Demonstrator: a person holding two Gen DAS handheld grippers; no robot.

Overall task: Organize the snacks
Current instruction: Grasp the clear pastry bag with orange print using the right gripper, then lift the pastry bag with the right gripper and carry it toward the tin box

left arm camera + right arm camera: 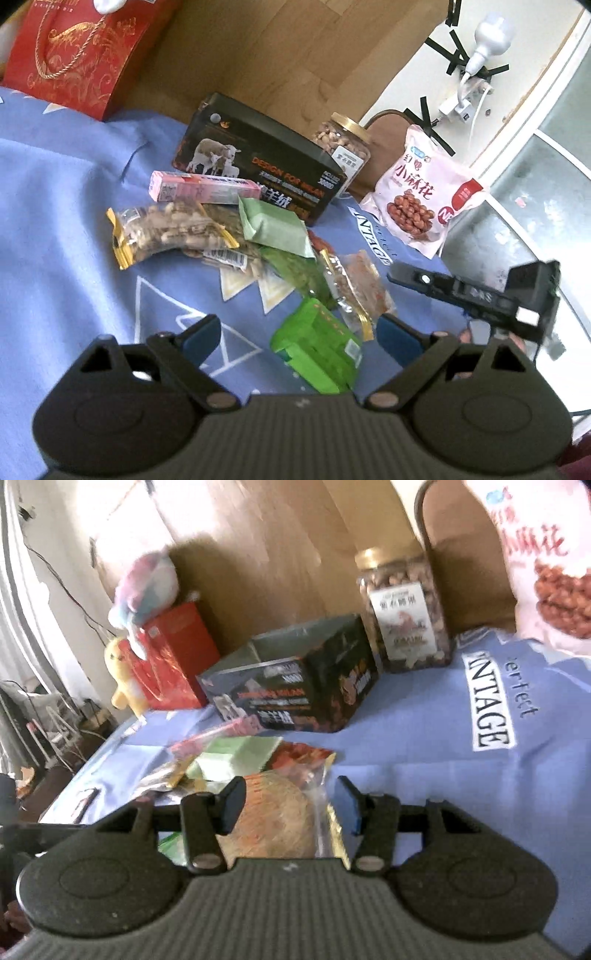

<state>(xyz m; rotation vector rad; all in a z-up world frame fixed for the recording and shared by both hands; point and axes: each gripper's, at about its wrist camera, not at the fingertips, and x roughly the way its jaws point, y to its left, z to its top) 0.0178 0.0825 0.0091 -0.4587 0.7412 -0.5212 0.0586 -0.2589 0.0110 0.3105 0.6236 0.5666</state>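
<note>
My left gripper (301, 341) hangs open low over the blue cloth (55, 221), with a bright green packet (317, 354) lying between its blue pads, untouched. A pile of snack packets lies beyond it: a nut packet with gold ends (166, 229), a pale green pack (273, 225) and a long pink box (203, 186). My right gripper (291, 805) stands open around a clear packet with a round tan snack (277, 819). In the left wrist view that clear packet (354, 284) lies flat on the cloth. A black box with sheep on it (258, 158) (295, 690) stands behind the pile.
A jar of nuts (343, 142) (406, 616) and a pink bag of fried twists (421, 195) (546, 561) stand at the back by a wooden board. A red gift bag (81, 55) (173, 657) with plush toys (144, 587) is far left. The cloth's right edge drops off.
</note>
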